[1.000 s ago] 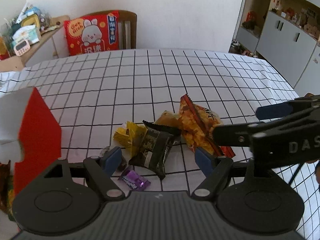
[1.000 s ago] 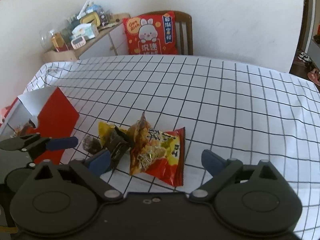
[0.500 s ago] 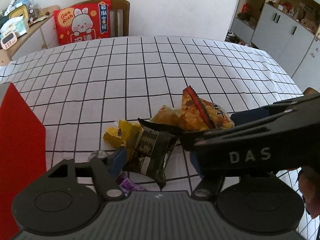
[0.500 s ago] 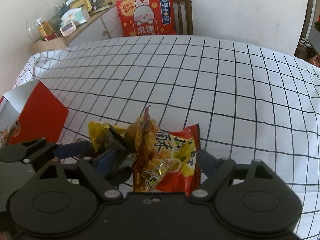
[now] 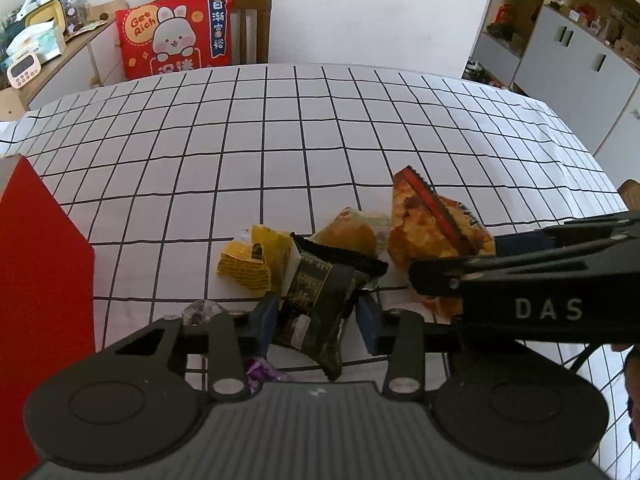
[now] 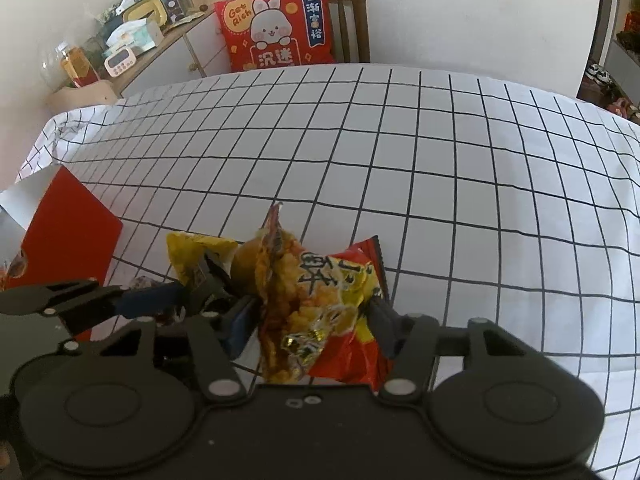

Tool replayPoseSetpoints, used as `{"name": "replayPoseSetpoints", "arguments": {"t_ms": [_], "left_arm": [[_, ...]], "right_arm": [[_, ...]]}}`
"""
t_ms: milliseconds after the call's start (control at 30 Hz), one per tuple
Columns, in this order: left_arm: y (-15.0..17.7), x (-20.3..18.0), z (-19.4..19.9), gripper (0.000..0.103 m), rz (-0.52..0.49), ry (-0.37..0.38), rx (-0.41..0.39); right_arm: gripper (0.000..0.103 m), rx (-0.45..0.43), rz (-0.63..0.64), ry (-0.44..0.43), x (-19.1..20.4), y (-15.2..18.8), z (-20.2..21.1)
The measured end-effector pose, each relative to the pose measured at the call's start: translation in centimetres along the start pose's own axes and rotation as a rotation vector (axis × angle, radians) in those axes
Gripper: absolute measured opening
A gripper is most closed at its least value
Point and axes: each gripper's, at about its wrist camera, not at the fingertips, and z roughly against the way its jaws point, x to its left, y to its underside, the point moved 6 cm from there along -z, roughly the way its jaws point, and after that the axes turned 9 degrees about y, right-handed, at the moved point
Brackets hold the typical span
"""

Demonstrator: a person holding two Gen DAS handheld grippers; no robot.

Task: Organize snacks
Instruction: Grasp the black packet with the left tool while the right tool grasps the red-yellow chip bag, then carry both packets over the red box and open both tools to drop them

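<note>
Two hand-held claws work one small heap of snacks on a checked tablecloth (image 5: pixel 304 128). The left claw (image 5: pixel 316 318) straddles a black packet (image 5: pixel 320 300), its jaws closing with a blue pad against the packet's left edge and the other pad just off its right edge. The packet's long axis runs from about 1 o'clock down to 7 o'clock between the fingers, so it seems to be taken across its narrow width. At 3 o'clock from that claw, the right claw (image 6: pixel 312 320) is also closing, with a red-and-yellow crisp bag (image 6: pixel 320 304) between its pads, both apparently touching the crinkled foil. Yellow wrappers (image 5: pixel 256 260) lie at 11 o'clock of the black packet, touching it. A red box (image 5: pixel 44 272) stands well apart at 9 o'clock, nearer the left claw, and looks the likely destination.
</note>
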Motion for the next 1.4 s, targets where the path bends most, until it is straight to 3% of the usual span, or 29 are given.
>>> {"name": "replayPoseSetpoints", "arguments": {"t_ms": [167, 600, 1067, 1400], "left_arm": [[0.2, 0.3, 0.6, 0.031, 0.022, 0.002, -0.006], [1.8, -0.4, 5.6, 0.030, 0.095, 0.026, -0.047], [3.0, -0.5, 14.3, 0.030, 0.158, 0.005, -0.124], [3.6, 2.4, 19.8, 0.030, 0.191, -0.055, -0.199]], "right_arm": [[0.047, -0.007, -0.013, 0.007, -0.5, 0.6, 0.9], [0.046, -0.057, 0.005, -0.041, 0.0, 2.9, 6.6], [0.046, -0.136, 0.113, -0.135, 4.5, 3.7, 13.5], [0.046, -0.200, 0.211, -0.205, 10.1, 2.7, 16.6]]}}
